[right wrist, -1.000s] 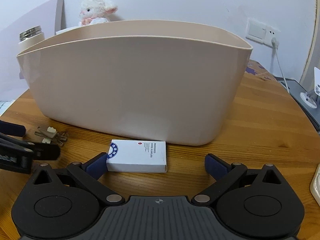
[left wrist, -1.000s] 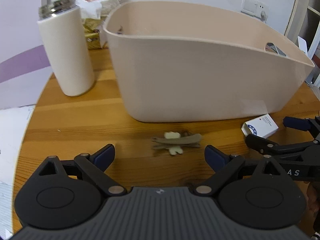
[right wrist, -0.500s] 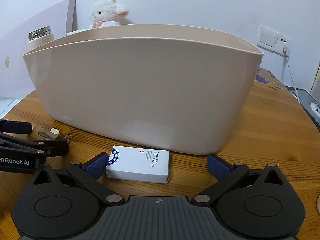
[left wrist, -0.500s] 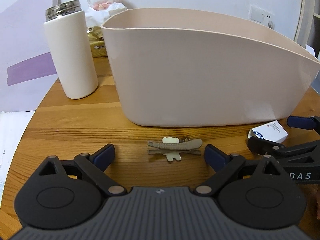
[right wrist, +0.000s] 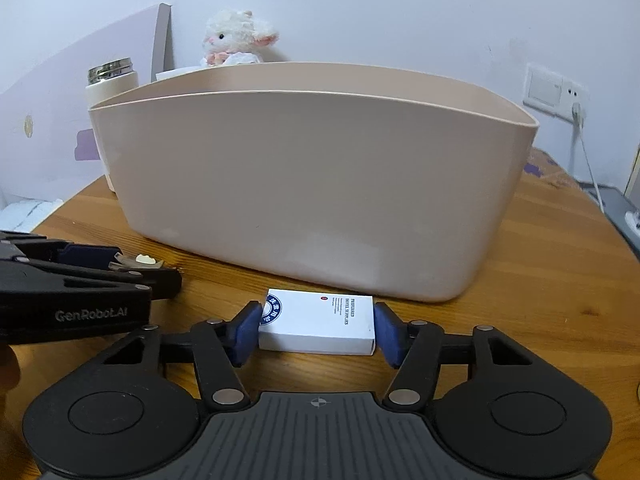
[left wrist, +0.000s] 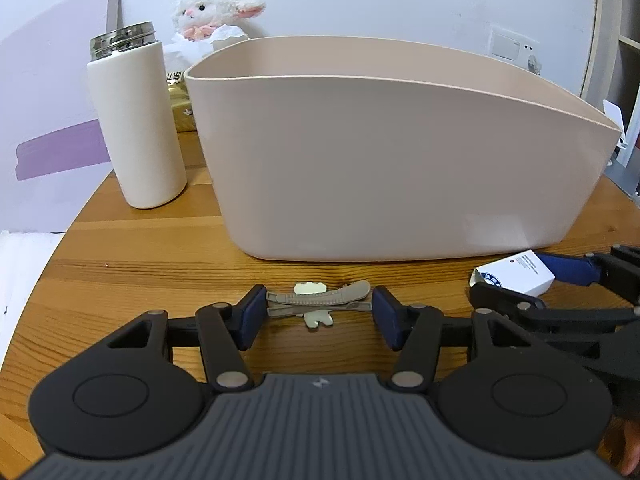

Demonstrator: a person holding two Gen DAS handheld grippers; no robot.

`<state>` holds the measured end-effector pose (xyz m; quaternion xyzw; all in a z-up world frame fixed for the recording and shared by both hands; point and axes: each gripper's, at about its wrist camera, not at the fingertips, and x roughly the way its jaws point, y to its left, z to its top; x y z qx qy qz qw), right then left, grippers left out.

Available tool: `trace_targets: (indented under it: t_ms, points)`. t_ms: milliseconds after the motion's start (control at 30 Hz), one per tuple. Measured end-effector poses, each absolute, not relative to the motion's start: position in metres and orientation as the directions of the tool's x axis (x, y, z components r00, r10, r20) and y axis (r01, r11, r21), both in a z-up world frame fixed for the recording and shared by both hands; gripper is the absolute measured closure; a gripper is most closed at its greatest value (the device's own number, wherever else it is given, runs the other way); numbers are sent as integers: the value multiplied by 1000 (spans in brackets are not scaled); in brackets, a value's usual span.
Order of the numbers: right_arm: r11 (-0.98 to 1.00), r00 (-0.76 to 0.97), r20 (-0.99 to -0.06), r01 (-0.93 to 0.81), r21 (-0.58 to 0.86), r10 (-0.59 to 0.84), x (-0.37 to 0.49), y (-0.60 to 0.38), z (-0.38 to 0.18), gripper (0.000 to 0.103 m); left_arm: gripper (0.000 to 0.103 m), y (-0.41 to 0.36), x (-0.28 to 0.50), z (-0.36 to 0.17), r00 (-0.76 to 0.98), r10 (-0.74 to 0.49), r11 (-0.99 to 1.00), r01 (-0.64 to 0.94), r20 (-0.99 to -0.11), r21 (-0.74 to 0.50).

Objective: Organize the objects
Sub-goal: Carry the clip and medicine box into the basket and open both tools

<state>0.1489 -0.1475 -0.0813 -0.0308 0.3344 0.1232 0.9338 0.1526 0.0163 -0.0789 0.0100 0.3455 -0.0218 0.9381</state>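
- Left wrist view, from the left: a white bottle (left wrist: 138, 124) with a steel top stands on the wooden table (left wrist: 120, 272), and a plush lamb (left wrist: 218, 12) sits behind it.
- Next comes the beige bin (left wrist: 396, 160), upright.
- The left gripper (left wrist: 318, 312) has its blue pads against both ends of the hair clip (left wrist: 318, 302), which lies on the table in front of the bin.
- Right wrist view: the right gripper (right wrist: 318, 330) has closed its pads on both short ends of the white box (right wrist: 318, 324), near the bin wall.
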Motion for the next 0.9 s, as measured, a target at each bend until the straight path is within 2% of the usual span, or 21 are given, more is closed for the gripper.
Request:
trace_targets:
  t_ms: [167,367,700,900]
  points:
    - [968,741,-626,-233,96,240,139,-158,-75,47,44,9,149,-77,772,2,998,35,-636,46]
    - [967,790,-560,-237,97,250,118,-172,-41,47,44,5,122,-60,794,-19,999,45,-608,28]
    - [971,874,-423,-205,122,238,130,-194,33,46,44,8,110,16,874,-35,999,43,-484,6]
    - [975,870,-442,-172,139,216,176,-199,44,46,44,7,140,43,888,-17,1000,23,-459,6]
